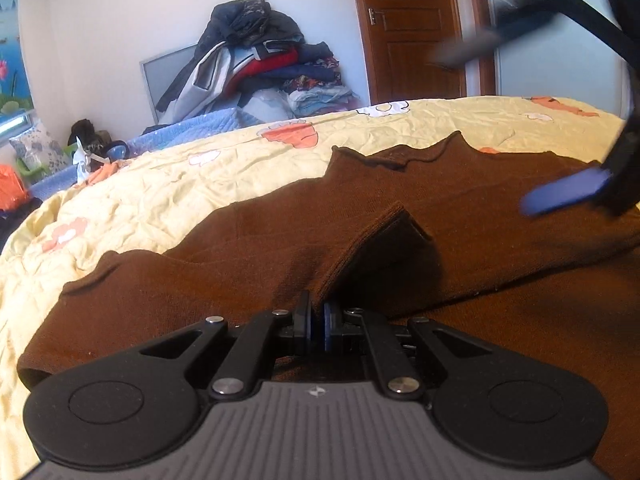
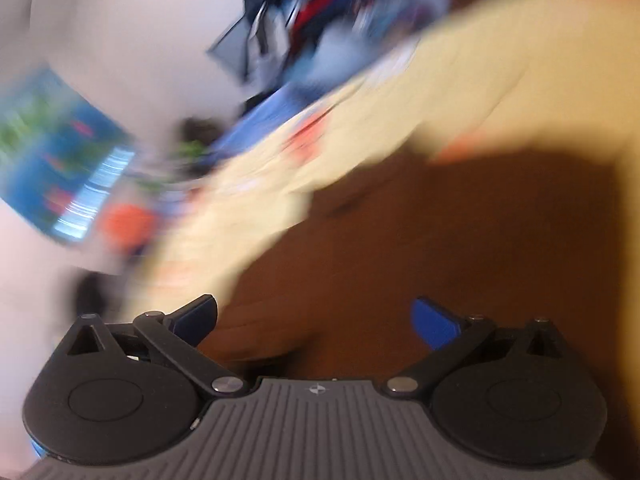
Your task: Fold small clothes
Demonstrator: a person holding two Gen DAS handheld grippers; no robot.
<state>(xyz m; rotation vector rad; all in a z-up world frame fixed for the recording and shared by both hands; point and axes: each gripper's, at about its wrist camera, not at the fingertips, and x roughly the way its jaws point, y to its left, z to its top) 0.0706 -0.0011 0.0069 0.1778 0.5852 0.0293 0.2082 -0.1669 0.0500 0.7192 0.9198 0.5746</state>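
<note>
A brown knit garment (image 1: 240, 248) lies spread on a yellow flowered bedsheet (image 1: 160, 196). My left gripper (image 1: 318, 312) is shut on a folded hem of the brown garment, which rises from the jaws in a ridge. In the left wrist view the right gripper (image 1: 568, 196) hovers blurred over the garment's right side, one blue pad showing. The right wrist view is heavily blurred: my right gripper (image 2: 316, 320) stands open, its blue pads (image 2: 434, 322) wide apart over the brown garment (image 2: 440, 240), nothing between them.
A tall pile of clothes (image 1: 260, 64) sits beyond the bed against the white wall. A brown wooden door (image 1: 408, 28) stands at the back right. Small items and a blue quilt edge (image 1: 180, 132) lie at the bed's far left side.
</note>
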